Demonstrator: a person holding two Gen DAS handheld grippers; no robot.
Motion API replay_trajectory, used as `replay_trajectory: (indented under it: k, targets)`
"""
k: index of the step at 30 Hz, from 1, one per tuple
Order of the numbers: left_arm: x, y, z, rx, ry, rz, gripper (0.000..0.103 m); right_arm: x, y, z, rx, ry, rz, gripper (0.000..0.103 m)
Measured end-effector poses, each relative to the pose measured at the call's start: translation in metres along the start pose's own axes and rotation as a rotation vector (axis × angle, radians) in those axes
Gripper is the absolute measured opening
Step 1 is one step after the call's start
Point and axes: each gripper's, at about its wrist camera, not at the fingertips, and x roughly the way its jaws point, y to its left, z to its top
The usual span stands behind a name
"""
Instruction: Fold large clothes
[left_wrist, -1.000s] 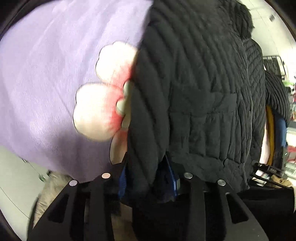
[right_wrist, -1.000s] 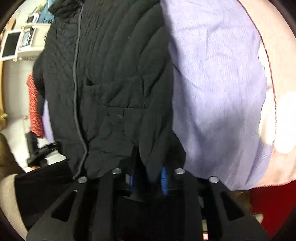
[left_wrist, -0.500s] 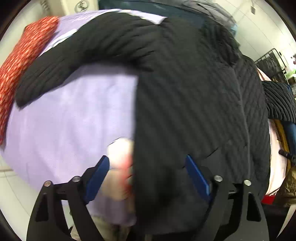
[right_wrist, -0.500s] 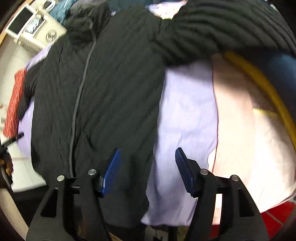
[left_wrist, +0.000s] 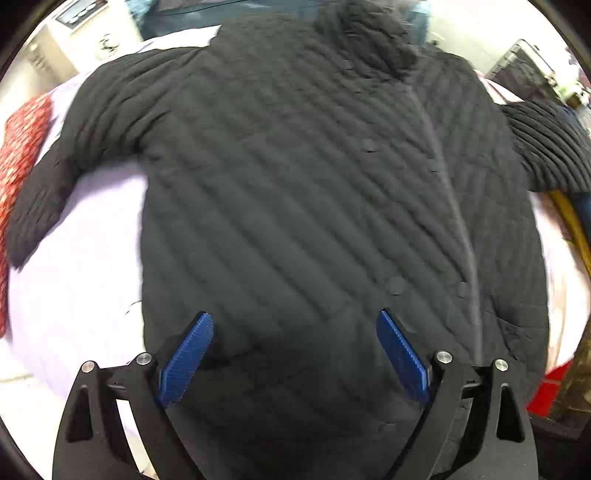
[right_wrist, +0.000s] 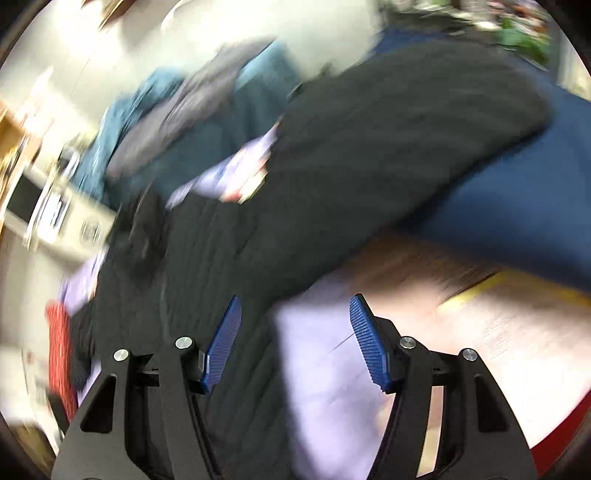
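Both grippers have let go of the black quilted jacket (left_wrist: 314, 192), which now lies spread flat, front up, on a lilac sheet (left_wrist: 74, 266) (sleeves out sideways). Left gripper (left_wrist: 295, 350) and right gripper (right_wrist: 295, 332) hover over it, jaws wide apart, holding nothing.

- We see the jacket (left_wrist: 314, 206) lying spread flat on the sheet (left_wrist: 74, 266).
- Its sleeves (left_wrist: 85, 147) reach out left and right of the jacket's body.
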Motion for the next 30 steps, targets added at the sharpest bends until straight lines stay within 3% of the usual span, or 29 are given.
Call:
replay_trajectory:
  k: [3,8,16,20,23,30]
  targets:
    - [0.0,0.012,-0.003,-0.072,0.006,0.028,0.088,-0.018,-0.056,0.039,0.166,-0.084,-0.049,0.062]
    - [0.002,0.014,-0.01,-0.095,0.013,0.073,0.089,-0.029,-0.113,0.075,0.297,-0.163,-0.091,0.062]
    - [0.005,-0.007,-0.021,-0.094,0.031,0.086,0.09,-0.006,-0.152,0.101,0.418,-0.196,0.041,0.059]
    - [0.001,-0.011,-0.033,-0.105,0.036,0.094,0.091,0.012,-0.151,0.108,0.485,-0.223,0.076,0.054]
    - [0.001,-0.007,-0.04,-0.135,0.049,0.091,0.091,0.016,-0.159,0.115,0.513,-0.235,0.083,0.048]
    - [0.011,0.008,-0.05,-0.203,0.065,0.075,0.091,0.013,-0.162,0.115,0.537,-0.245,0.09,0.018]
